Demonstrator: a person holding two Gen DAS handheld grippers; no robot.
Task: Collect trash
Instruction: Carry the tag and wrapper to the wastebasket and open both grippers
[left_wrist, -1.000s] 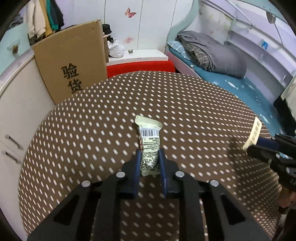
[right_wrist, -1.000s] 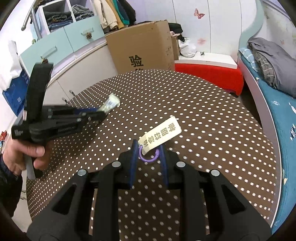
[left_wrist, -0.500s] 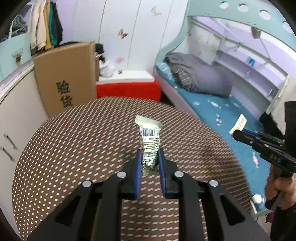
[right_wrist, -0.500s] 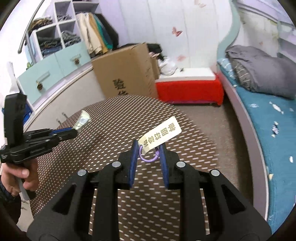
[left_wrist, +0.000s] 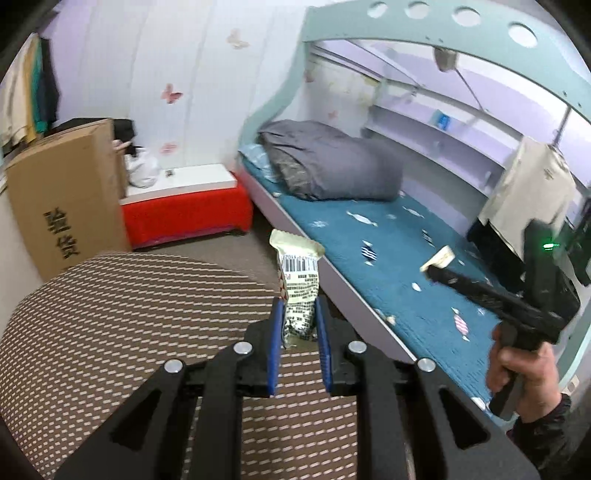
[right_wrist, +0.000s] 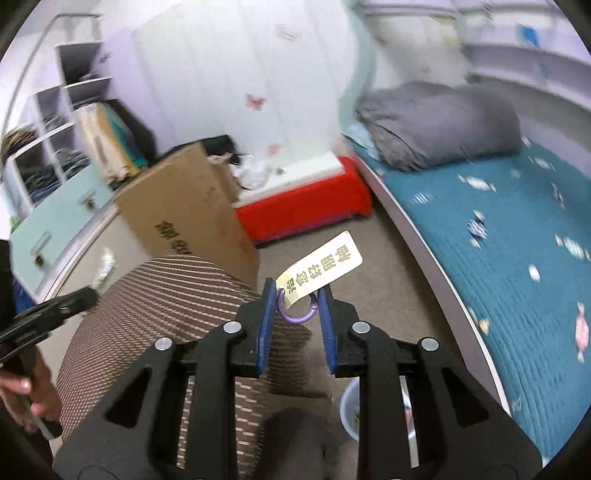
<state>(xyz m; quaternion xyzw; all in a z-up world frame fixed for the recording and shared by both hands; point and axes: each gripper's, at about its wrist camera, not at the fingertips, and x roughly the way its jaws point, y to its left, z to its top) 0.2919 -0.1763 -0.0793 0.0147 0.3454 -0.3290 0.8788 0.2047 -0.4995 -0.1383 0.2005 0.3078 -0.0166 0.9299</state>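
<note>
My left gripper (left_wrist: 298, 319) is shut on a pale snack wrapper (left_wrist: 297, 280) with a barcode, held in the air past the right edge of the dotted brown table (left_wrist: 129, 325). My right gripper (right_wrist: 298, 308) is shut on a purple ring carrying a cream tag (right_wrist: 321, 269) with printed characters, above the carpet beside the table (right_wrist: 159, 306). In the left wrist view the right gripper (left_wrist: 432, 271) shows at the right, held by a hand, with the tag (left_wrist: 437, 257) at its tip. In the right wrist view the left gripper (right_wrist: 88, 293) shows at the left with the wrapper (right_wrist: 105, 266).
A small round bin (right_wrist: 351, 408) stands on the carpet below the right gripper, partly hidden by it. A cardboard box (left_wrist: 66, 199) and a red bench (left_wrist: 184, 212) stand behind the table. A bed (left_wrist: 388, 251) with a teal cover and grey bedding fills the right.
Both grippers have swung right and risen, from over the table to its right edge and the carpet beside the bed. Each still holds its item. The bin has come into the right wrist view.
</note>
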